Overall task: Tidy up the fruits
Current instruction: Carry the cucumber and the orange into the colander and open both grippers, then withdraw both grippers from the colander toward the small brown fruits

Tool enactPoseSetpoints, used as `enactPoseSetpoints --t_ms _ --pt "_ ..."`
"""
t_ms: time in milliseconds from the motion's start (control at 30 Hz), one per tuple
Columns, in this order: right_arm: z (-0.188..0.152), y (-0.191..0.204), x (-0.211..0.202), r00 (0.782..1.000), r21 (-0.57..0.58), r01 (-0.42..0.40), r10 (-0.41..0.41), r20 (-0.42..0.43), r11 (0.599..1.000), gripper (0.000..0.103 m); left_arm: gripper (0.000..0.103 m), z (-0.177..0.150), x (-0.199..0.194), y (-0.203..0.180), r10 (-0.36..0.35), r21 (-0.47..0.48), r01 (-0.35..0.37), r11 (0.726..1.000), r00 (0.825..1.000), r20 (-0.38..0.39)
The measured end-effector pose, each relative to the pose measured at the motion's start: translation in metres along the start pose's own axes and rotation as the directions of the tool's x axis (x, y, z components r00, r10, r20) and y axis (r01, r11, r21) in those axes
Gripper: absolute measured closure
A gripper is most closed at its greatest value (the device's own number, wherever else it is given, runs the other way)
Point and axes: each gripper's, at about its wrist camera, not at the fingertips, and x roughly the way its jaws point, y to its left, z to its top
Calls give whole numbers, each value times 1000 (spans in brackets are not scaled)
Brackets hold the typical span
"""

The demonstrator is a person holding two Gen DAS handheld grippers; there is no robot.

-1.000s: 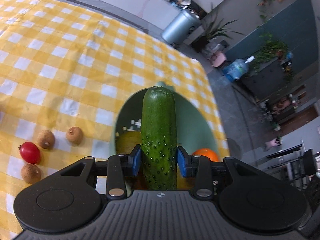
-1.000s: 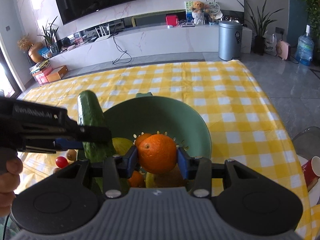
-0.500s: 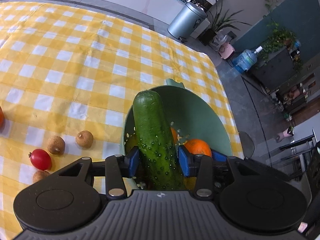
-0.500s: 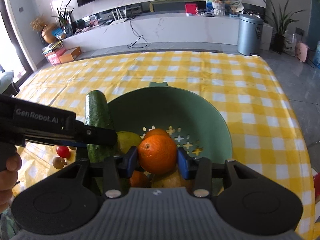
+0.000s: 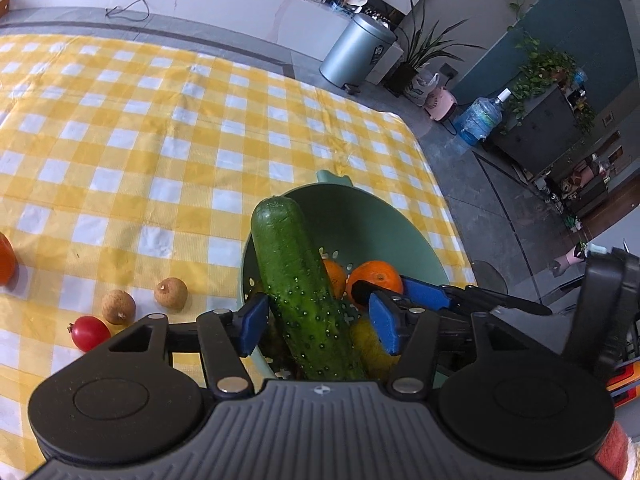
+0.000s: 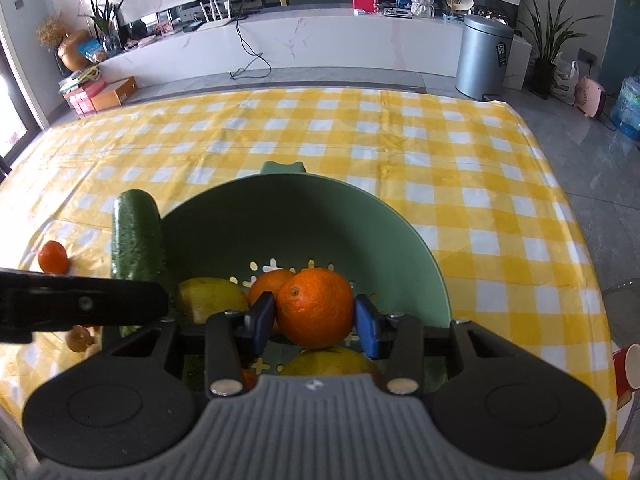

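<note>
The left hand-held gripper (image 5: 316,326) has just been spreading its blue pads, which stand clear of the long, bumpy green cucumber (image 5: 304,292) still between them; it leans on the rim of the pale green plastic colander (image 6: 344,216), apparently released there. The right hand-held gripper (image 6: 314,322) pinches a round orange (image 6: 316,306) over the colander, likely about to set it among the other fruit on the yellow-checked table (image 6: 460,168).

The long green bumpy cucumber (image 5: 304,292) has its lower end hidden behind the left gripper's black body. The picture's left edge cuts off a small orange fruit (image 5: 6,264). Under the round orange (image 6: 316,308) in the right wrist view, a yellow fruit (image 6: 328,364) shows only its top.
</note>
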Motion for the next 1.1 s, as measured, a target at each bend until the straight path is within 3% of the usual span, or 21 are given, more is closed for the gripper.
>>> enactPoseSetpoints --t_ms 400,633,1100 --pt "-5 9 -21 999 13 41 -42 25 999 55 35 -7 -32 -5 -3 67 0 998 999 48" --pt "-17 27 -57 991 40 76 -80 109 996 45 35 -14 -59 -5 20 115 -29 993 997 75" --pt "-68 99 -114 945 205 -2 -65 322 979 30 34 -33 -112 19 113 269 -150 952 982 148"
